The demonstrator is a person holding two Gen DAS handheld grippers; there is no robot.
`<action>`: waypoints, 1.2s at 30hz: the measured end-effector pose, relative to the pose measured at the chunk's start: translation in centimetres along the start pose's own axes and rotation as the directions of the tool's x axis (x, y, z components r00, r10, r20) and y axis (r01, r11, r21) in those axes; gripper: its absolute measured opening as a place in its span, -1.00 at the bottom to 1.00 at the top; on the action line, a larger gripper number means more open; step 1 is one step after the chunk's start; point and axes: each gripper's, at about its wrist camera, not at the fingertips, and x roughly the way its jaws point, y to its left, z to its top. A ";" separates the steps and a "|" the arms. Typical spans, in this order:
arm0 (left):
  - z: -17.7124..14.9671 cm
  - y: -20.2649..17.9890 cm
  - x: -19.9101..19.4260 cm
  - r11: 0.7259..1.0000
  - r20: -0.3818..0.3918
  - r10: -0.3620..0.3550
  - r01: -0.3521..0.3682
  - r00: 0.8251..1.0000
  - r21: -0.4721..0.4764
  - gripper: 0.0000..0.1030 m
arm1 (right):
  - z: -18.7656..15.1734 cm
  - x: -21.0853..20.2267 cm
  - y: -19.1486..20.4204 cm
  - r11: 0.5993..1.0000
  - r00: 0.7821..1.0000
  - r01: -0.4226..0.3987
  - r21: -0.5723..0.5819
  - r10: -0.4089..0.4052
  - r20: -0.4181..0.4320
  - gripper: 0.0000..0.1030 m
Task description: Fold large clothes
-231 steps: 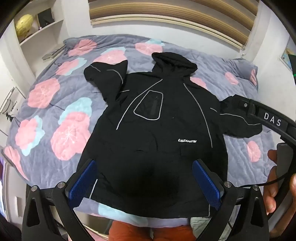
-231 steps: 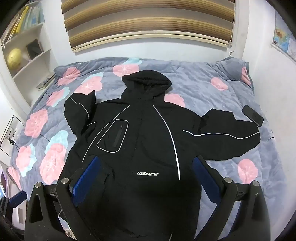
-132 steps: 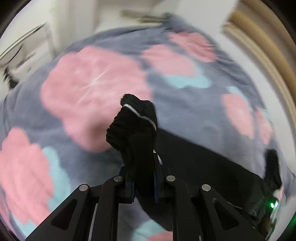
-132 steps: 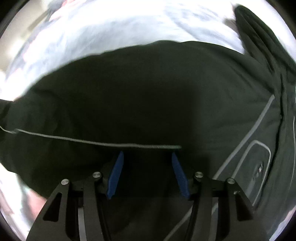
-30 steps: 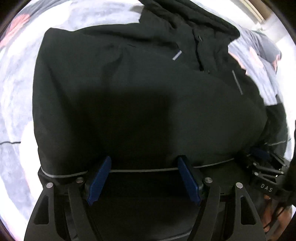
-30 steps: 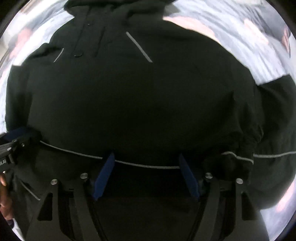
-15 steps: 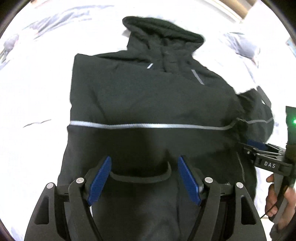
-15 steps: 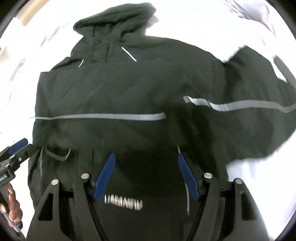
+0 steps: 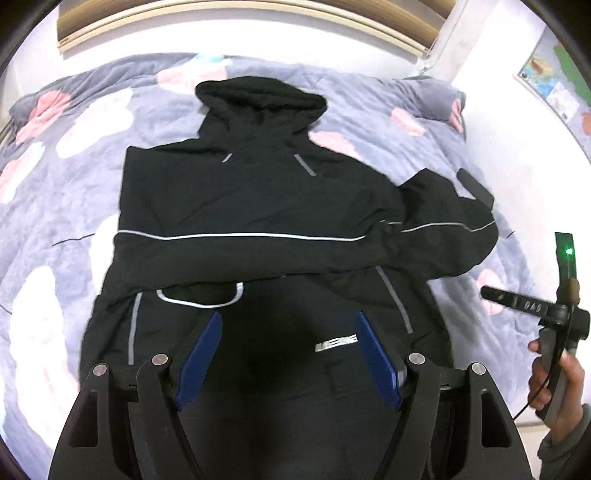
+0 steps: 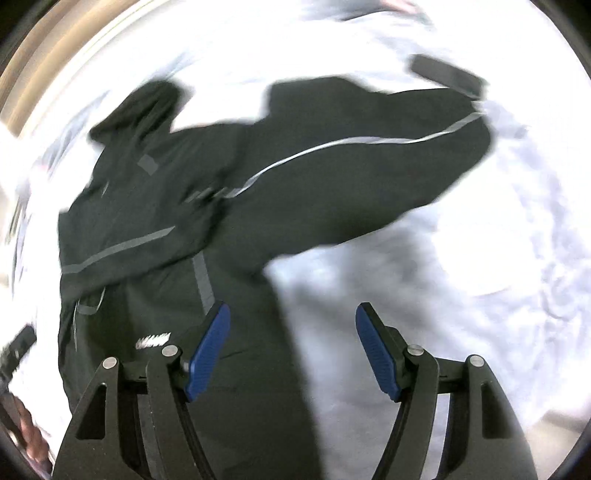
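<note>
Floral bedspread (image 9: 74, 192) carries the black jacket (image 9: 258, 206); my left gripper (image 9: 288, 354) and right gripper (image 10: 291, 347) hover spread, holding nothing.

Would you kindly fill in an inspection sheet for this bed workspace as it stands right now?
Surface: grey floral quilted bedspread, rumpled.
Job's things: black hooded jacket lying front up; one sleeve folded across the chest, the other sleeve spread sideways.
Clutter: dark flat phone-like slab by the spread cuff.
Grippers: left gripper open, empty, over the hem; right gripper open, empty, over the jacket's edge.
Cables: thin black cable at the right hand.
Surroundings: wooden blind, wall map.
</note>
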 end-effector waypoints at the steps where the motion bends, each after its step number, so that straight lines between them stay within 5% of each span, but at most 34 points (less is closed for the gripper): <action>1: 0.0 -0.6 0.1 1.000 0.003 -0.004 0.004 1.000 -0.007 0.47 | 0.4 -0.3 -1.1 1.000 1.000 0.006 0.018 -0.006 0.009 0.41; 11: 0.8 -4.1 1.9 0.998 -0.034 0.064 -0.064 0.997 0.016 0.47 | 8.5 0.5 -15.3 0.962 0.992 -0.008 0.273 -0.028 0.125 0.42; 19: 1.1 -3.7 4.8 0.993 -0.122 0.115 -0.119 0.986 -0.020 0.47 | 15.5 5.7 -25.0 0.878 0.983 -0.088 0.471 -0.001 0.185 0.44; 32: 4.1 -7.0 9.5 0.989 -0.210 0.146 -0.138 0.967 0.056 0.47 | 17.3 14.0 -30.1 0.782 0.976 -0.210 0.587 0.127 0.179 0.65; 36: 4.9 -8.7 10.6 0.986 -0.217 0.146 -0.125 0.965 0.107 0.47 | 18.4 14.0 -29.8 0.732 0.933 -0.358 0.580 0.253 0.256 0.51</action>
